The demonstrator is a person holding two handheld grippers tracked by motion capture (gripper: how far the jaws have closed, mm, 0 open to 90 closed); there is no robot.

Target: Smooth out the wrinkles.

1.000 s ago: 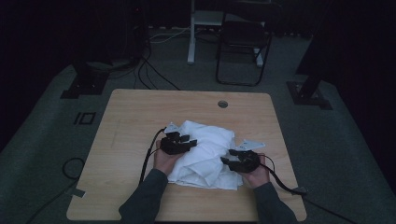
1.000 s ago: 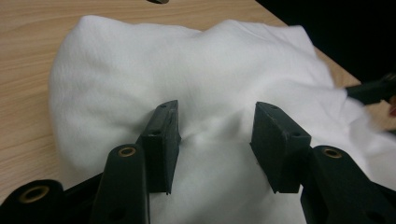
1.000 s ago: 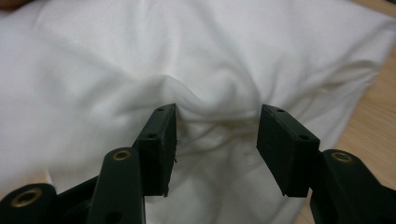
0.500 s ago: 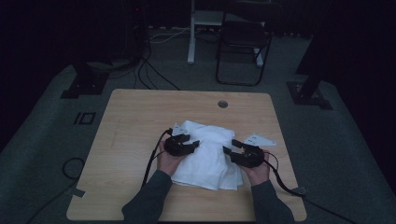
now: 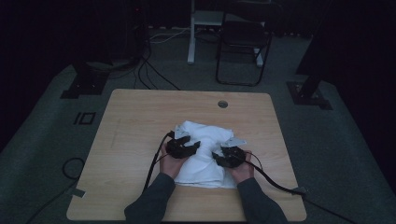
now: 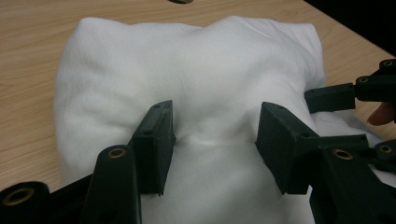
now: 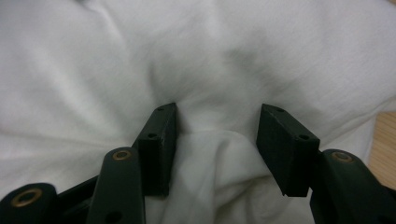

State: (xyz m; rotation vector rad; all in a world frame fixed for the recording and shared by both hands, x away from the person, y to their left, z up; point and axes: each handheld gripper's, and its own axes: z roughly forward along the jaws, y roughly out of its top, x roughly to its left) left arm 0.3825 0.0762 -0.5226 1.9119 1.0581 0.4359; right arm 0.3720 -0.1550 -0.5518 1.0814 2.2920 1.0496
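On wooden table (image 5: 140, 116): soft rumpled white cloth (image 5: 205, 140); left hand-held gripper (image 5: 183, 145), right hand-held gripper (image 5: 229, 156) half-open, pressing folds.

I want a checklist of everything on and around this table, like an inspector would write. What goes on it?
Surface: wooden table with a round hole near its far edge.
Job's things: white cloth, bunched and folded, lying near the front middle.
Clutter: nothing seen on the table.
Grippers: left gripper and right gripper both on the cloth, jaws apart, fabric puckered between them but not pinched.
Cables: one black cable trails from the left gripper, another from the right; more lie on the floor.
Surroundings: dark room, grey floor, folding chair behind the table.
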